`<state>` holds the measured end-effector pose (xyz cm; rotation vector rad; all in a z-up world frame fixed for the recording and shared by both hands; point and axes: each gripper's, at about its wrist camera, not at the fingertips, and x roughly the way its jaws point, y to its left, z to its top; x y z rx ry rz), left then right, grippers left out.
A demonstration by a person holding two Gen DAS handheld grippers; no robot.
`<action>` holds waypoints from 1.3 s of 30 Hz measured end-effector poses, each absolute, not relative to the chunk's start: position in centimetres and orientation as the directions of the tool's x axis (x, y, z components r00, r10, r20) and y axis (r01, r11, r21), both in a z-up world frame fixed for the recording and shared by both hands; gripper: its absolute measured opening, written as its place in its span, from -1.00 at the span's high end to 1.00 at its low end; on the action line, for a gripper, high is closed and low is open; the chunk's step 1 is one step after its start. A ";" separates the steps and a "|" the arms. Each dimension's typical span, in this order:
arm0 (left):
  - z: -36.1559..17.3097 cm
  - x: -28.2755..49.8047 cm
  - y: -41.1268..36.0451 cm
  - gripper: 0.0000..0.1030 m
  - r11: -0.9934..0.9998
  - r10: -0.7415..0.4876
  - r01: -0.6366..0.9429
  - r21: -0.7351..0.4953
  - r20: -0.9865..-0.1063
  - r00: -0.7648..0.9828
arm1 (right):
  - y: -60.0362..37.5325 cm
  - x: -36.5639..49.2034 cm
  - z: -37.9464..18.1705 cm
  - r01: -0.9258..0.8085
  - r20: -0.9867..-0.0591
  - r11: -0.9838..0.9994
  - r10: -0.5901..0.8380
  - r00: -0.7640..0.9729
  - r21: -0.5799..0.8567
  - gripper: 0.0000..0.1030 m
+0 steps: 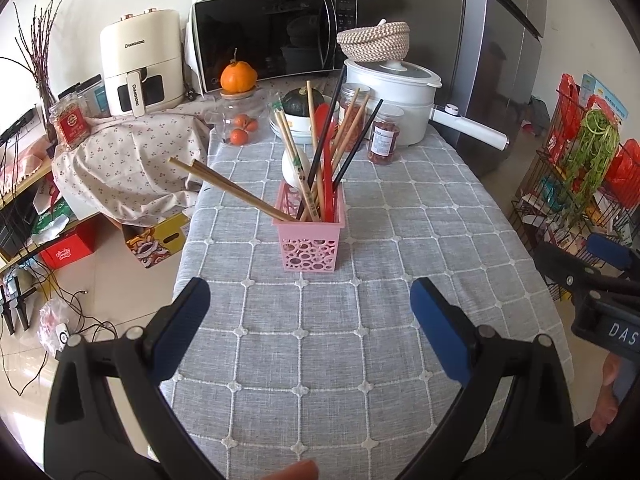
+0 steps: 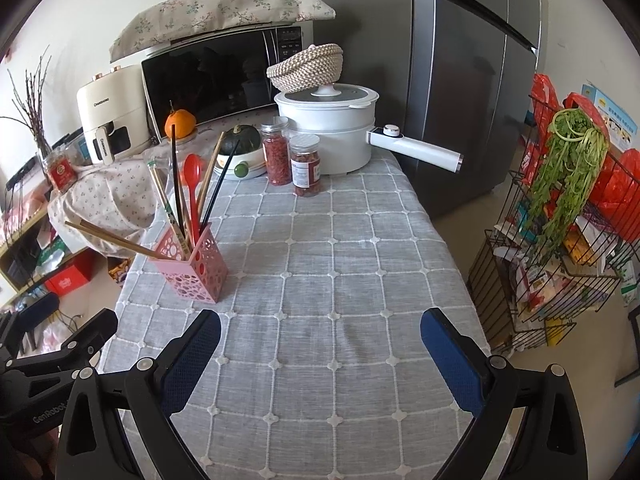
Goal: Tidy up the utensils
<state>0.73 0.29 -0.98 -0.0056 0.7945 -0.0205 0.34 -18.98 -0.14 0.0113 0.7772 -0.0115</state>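
Note:
A pink perforated utensil holder stands on the grey checked tablecloth. In it stand wooden chopsticks, black chopsticks, a red spoon and a white spoon. One wooden pair leans far out to the left. My left gripper is open above the cloth, a short way in front of the holder, with nothing between its fingers. My right gripper is open too, to the right of the holder, and holds nothing. It shows at the right edge of the left wrist view.
Behind the holder are two jars of red dried goods, a white pot with a long handle, a bowl with a green squash, a microwave and an air fryer. A wire rack with greens stands at the right, off the table.

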 end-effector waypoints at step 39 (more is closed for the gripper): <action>-0.6 0.8 0.8 -0.94 0.999 -0.022 -0.003 -0.033 -0.707 0.707 | -18.6 0.7 -0.8 0.007 -0.721 1.000 0.005 0.693 0.014 -0.96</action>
